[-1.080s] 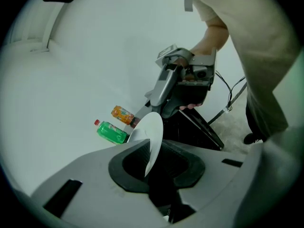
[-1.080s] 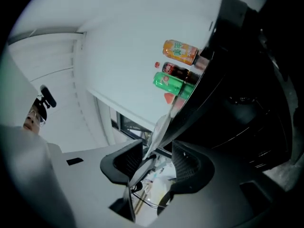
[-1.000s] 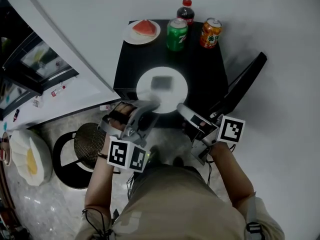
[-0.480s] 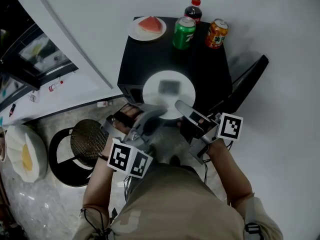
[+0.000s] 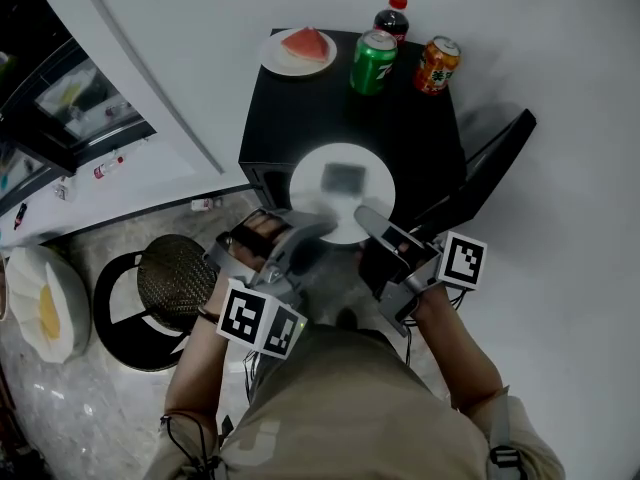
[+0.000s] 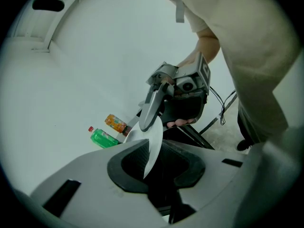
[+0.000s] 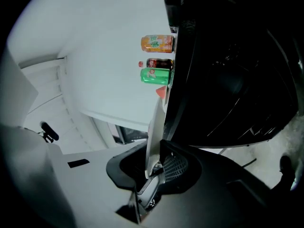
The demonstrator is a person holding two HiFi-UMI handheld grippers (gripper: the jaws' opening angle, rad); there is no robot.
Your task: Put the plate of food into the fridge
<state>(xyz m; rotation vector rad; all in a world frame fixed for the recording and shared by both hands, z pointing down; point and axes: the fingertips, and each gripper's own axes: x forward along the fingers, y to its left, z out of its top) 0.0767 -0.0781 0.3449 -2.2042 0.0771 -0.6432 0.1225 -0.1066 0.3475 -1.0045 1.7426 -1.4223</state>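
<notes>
Left forearm [image 5: 195, 368] and right forearm [image 5: 460, 343] reach up-frame, converging at centre. My left gripper [image 5: 315, 226] pinches the plate [image 5: 310, 183] by its near rim. My right gripper [image 5: 362, 214] has just been closing its jaws and now clamps the same rim. The plate sits at the black table's [image 5: 300, 108] near edge.

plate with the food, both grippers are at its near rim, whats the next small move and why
Probably a short, level lift with both grippers together. The left gripper is shut on the rim of the plate, and the right gripper has just been closing its jaws onto the rim opposite, so both sides look held. The plate sits on the black table, food loose on top.
</notes>
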